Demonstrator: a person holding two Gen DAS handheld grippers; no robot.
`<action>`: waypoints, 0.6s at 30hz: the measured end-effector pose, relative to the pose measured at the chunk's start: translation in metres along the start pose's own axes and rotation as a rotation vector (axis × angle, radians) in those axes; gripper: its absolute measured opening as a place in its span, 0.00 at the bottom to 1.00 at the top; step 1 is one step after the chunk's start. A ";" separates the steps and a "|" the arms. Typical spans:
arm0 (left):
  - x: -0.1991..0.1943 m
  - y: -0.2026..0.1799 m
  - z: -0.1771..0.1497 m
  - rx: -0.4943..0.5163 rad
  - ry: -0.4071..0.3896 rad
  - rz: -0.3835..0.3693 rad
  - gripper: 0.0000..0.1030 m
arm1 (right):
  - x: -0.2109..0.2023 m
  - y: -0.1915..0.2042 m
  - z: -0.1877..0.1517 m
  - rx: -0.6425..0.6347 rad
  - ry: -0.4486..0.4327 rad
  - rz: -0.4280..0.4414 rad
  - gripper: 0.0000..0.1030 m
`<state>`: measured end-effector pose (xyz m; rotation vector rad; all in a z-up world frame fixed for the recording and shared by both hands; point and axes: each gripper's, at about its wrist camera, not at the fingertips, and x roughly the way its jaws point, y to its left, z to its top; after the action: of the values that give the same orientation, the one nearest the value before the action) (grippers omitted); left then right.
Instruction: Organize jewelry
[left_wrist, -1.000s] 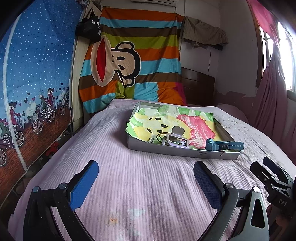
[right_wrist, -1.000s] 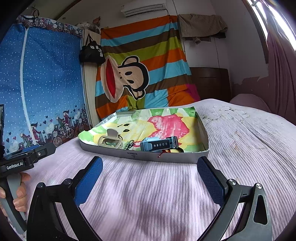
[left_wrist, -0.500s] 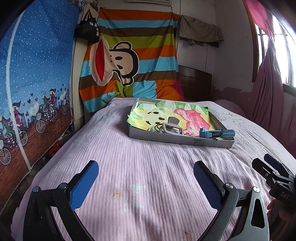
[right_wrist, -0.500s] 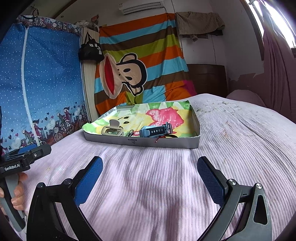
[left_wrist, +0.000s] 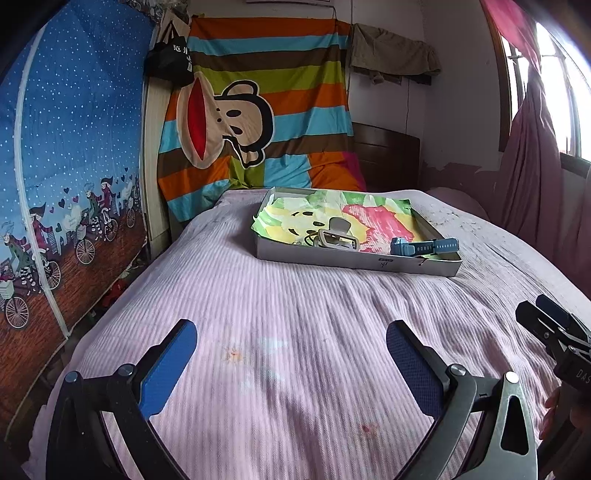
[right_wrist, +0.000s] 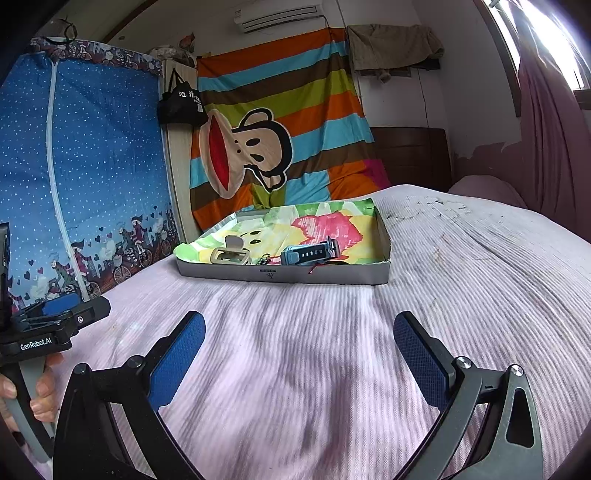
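A shallow grey box (left_wrist: 354, 263) lined with colourful cartoon paper sits far ahead on the pink bedspread; it also shows in the right wrist view (right_wrist: 280, 275). Inside lie a beige hair claw clip (left_wrist: 338, 236) (right_wrist: 229, 254), a blue watch (left_wrist: 424, 246) (right_wrist: 308, 253), a small dark trinket (right_wrist: 264, 260) and a red thread at the front wall (right_wrist: 314, 268). My left gripper (left_wrist: 291, 354) is open and empty, well short of the box. My right gripper (right_wrist: 295, 347) is open and empty too, also well back from the box.
The pink ribbed bedspread (left_wrist: 295, 314) fills the foreground. A blue fabric wardrobe (left_wrist: 55, 166) stands along the left. A striped monkey blanket (left_wrist: 258, 110) hangs behind the box. Pink curtains (left_wrist: 535, 166) hang at right. The other gripper shows at each view's edge (left_wrist: 554, 332) (right_wrist: 55, 321).
Both grippers have pulled back from the box, which now looks smaller and farther away. Both stay open and empty. The box contents have not moved.
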<state>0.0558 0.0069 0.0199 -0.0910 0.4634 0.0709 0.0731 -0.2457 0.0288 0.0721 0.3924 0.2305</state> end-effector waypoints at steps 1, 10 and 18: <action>-0.002 0.000 -0.002 0.001 0.000 0.004 1.00 | -0.003 -0.001 -0.001 0.002 -0.002 0.000 0.97; -0.016 0.000 -0.018 0.001 -0.006 0.005 1.00 | -0.020 -0.001 -0.011 -0.015 -0.002 -0.006 0.97; -0.018 -0.001 -0.027 0.018 -0.017 0.011 1.00 | -0.026 0.006 -0.016 -0.055 -0.004 -0.009 0.97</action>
<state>0.0278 0.0019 0.0043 -0.0699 0.4478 0.0787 0.0426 -0.2456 0.0242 0.0164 0.3822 0.2323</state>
